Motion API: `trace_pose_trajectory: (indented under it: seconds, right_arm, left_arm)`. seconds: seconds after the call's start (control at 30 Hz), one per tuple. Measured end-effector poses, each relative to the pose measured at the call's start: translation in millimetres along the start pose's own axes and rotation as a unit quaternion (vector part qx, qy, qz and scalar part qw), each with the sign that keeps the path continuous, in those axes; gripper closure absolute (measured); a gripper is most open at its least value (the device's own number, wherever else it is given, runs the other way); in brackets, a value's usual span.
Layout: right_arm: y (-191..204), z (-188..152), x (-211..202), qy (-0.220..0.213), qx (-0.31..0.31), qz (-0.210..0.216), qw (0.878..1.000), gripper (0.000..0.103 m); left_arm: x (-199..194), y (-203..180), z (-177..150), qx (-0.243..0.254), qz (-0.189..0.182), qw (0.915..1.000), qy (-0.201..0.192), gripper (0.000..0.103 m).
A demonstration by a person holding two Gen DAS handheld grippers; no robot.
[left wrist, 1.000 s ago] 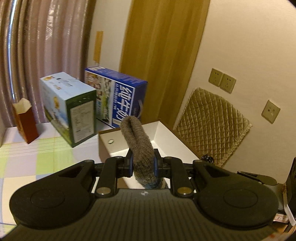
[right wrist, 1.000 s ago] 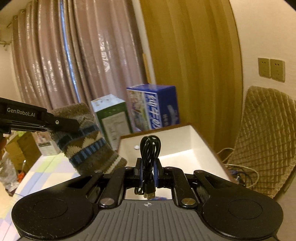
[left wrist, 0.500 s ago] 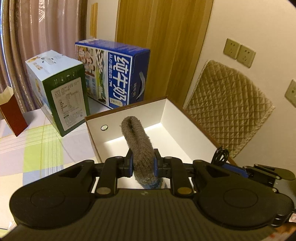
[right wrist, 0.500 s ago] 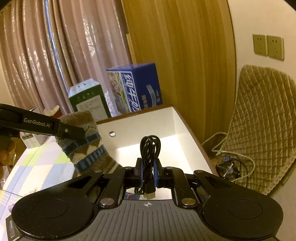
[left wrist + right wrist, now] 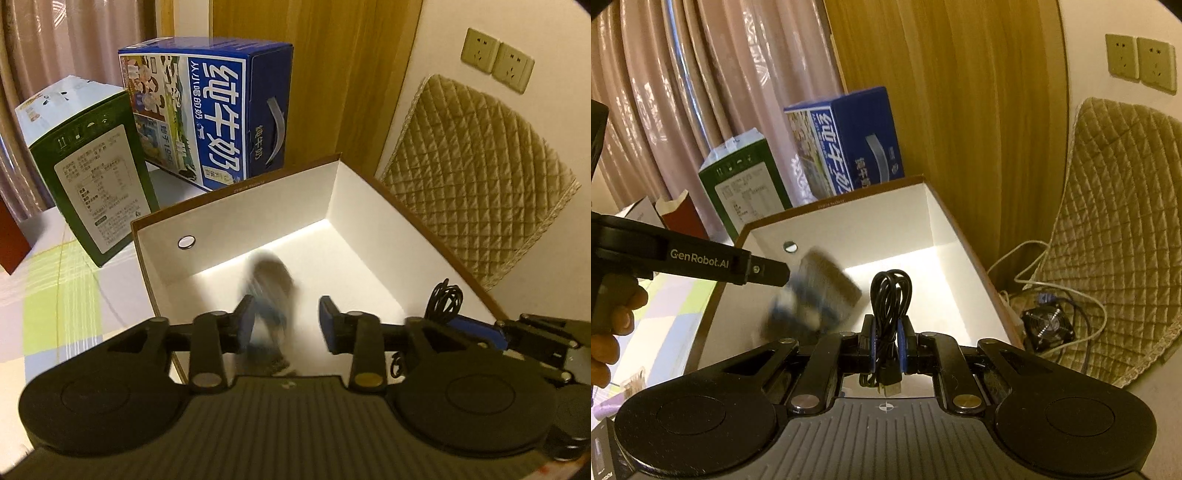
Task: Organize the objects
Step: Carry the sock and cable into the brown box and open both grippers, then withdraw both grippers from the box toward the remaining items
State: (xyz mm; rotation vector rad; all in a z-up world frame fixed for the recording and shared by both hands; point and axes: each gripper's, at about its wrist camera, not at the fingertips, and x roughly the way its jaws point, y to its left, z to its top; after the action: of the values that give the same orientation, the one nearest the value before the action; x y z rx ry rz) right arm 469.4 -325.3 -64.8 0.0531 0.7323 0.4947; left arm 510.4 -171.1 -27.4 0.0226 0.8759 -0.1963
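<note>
Sock (image 5: 271, 291) dropping out of my left gripper (image 5: 286, 321) into the white box (image 5: 258, 206), cable (image 5: 890, 295) clamped in my right gripper (image 5: 886, 345).

My left jaws have just been opening and stand apart; the sock is a blur between them, against the left pad, clear of the right one. Its long axis looks tilted, cuff end up and toward the far wall, though the smear makes that rough. The looped cable stands upright, plug hanging below the pads, over the box's near right part. Box floor is mostly bare, walls all round, and the blue carton (image 5: 221, 110) and green carton (image 5: 92, 173) crowd its far-left rim.
</note>
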Motion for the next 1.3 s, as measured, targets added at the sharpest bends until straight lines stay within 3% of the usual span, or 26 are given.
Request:
trace_pose_trajectory:
  seconds: [0.43, 0.53, 0.6, 0.93, 1.17, 1.3]
  right_arm:
    - [0, 4, 31, 0.048, 0.009, 0.007, 0.999, 0.094]
    - [0, 5, 33, 0.05, 0.013, 0.011, 0.999, 0.082]
    - [0, 5, 32, 0.044, 0.011, 0.009, 0.999, 0.062]
    - [0, 0, 15, 0.047, 0.011, 0.002, 0.999, 0.053]
    - [-1, -2, -5, 0.038, 0.019, -0.002, 0.999, 0.029]
    - [1, -4, -19, 0.032, 0.023, 0.001, 0.999, 0.02]
  left_arm:
    - [3, 14, -2, -0.003, 0.011, 0.9999, 0.006, 0.051]
    - [3, 17, -4, -0.007, 0.009, 0.9999, 0.009, 0.046]
    - [2, 18, -5, -0.006, 0.009, 0.9999, 0.009, 0.043]
    - [-9, 17, -10, 0.003, 0.003, 1.0, 0.006, 0.03]
    - [-24, 14, -17, 0.003, -0.014, 0.9999, 0.001, 0.024]
    - [-34, 13, -22, 0.0, -0.022, 0.9998, -0.001, 0.023]
